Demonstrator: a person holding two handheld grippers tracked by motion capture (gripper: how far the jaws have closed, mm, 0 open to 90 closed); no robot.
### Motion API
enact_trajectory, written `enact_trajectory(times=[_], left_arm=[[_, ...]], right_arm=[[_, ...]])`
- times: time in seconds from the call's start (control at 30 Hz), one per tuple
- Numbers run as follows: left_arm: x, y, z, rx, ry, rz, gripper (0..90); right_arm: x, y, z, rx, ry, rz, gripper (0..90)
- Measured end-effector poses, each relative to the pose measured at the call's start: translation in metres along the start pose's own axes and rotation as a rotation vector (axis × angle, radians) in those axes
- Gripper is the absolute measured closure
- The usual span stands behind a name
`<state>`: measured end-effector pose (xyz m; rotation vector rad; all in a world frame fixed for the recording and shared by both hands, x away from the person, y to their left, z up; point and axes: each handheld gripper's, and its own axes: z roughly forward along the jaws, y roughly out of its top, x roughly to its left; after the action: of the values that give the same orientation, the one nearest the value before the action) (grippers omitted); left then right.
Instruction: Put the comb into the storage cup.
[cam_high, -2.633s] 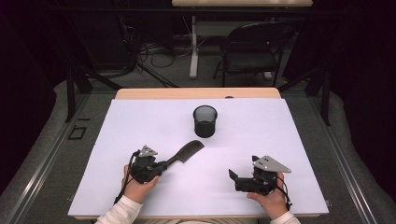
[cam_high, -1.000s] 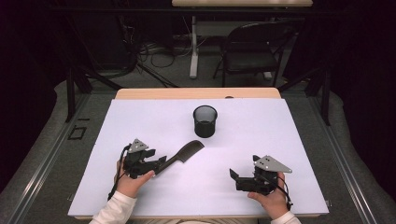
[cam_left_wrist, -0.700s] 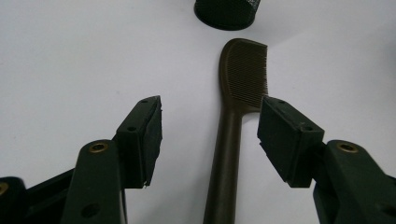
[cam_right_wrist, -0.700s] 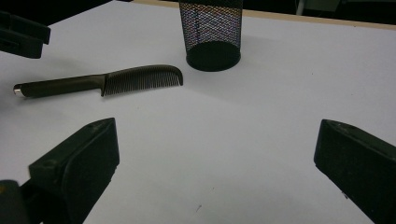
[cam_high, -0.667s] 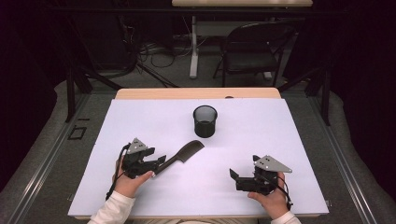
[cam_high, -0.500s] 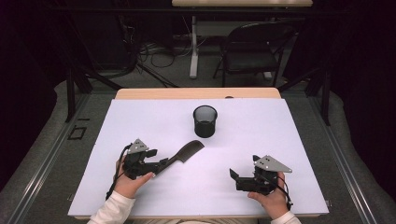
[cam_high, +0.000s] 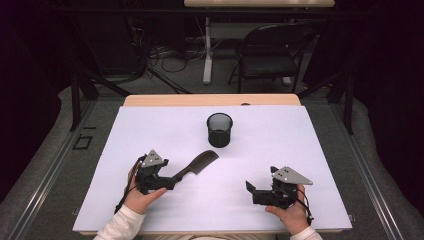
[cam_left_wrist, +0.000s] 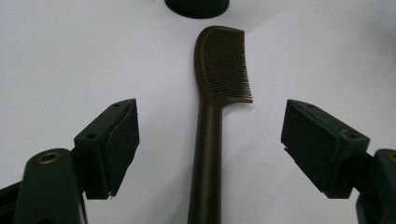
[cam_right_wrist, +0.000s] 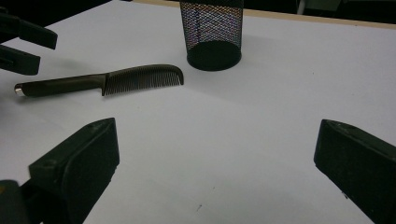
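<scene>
A dark brown comb (cam_high: 197, 165) lies flat on the white table top (cam_high: 300, 145), its teeth end toward the black mesh cup (cam_high: 220, 130). My left gripper (cam_high: 171, 181) is at the comb's handle end. In the left gripper view the comb (cam_left_wrist: 210, 135) runs up between the jaws of the left gripper (cam_left_wrist: 210, 144), which have just been opening and stand wide, clear of the handle on both sides. My right gripper (cam_high: 251, 192) rests at the front right, open with nothing in it. The right gripper view shows the comb (cam_right_wrist: 116, 80), the cup (cam_right_wrist: 212, 32) and the right gripper (cam_right_wrist: 215, 154).
The mesh cup stands upright at the table's middle, just beyond the comb's teeth. The base of the cup (cam_left_wrist: 196, 5) sits at the top edge of the left gripper view. A black chair (cam_high: 272, 55) and cables lie on the floor behind the table's far wooden edge (cam_high: 210, 100).
Since the earliest frame the left hand has shifted slightly left and away from me at the comb's handle. The comb lies in the same place. The right hand has kept still.
</scene>
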<state>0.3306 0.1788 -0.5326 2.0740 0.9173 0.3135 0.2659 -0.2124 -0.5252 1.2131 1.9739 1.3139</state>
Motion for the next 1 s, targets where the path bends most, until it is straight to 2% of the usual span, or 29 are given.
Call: enact_trajectory(times=[0.1, 0.3, 0.4, 0.5, 0.73, 1.0], left_arm=[[0.001, 0.0, 0.001, 0.001, -0.004, -0.011, 17.9], [0.002, 0.0, 0.004, 0.039, -0.022, -0.018, 15.3], [0.001, -0.001, 0.007, 0.07, -0.009, 0.01, 14.6], [0.0, 0.0, 0.007, 0.078, -0.013, 0.014, 11.1], [-0.002, 0.009, 0.006, 0.092, -0.03, 0.003, 10.7], [-0.001, 0.019, 0.006, 0.126, -0.046, 0.014, 9.8]], right_arm=[[0.0, 0.0, 0.0, 0.0, -0.001, -0.001, 0.0], [0.0, 0.0, 0.0, 0.002, -0.001, -0.001, 0.0], [0.0, 0.0, 0.0, 0.002, -0.002, 0.0, 0.0], [0.001, 0.0, 0.0, 0.002, -0.002, 0.0, 0.0], [0.001, 0.0, 0.001, 0.007, -0.001, 0.001, 0.0], [0.003, -0.001, 0.003, 0.012, 0.004, -0.001, 0.1]])
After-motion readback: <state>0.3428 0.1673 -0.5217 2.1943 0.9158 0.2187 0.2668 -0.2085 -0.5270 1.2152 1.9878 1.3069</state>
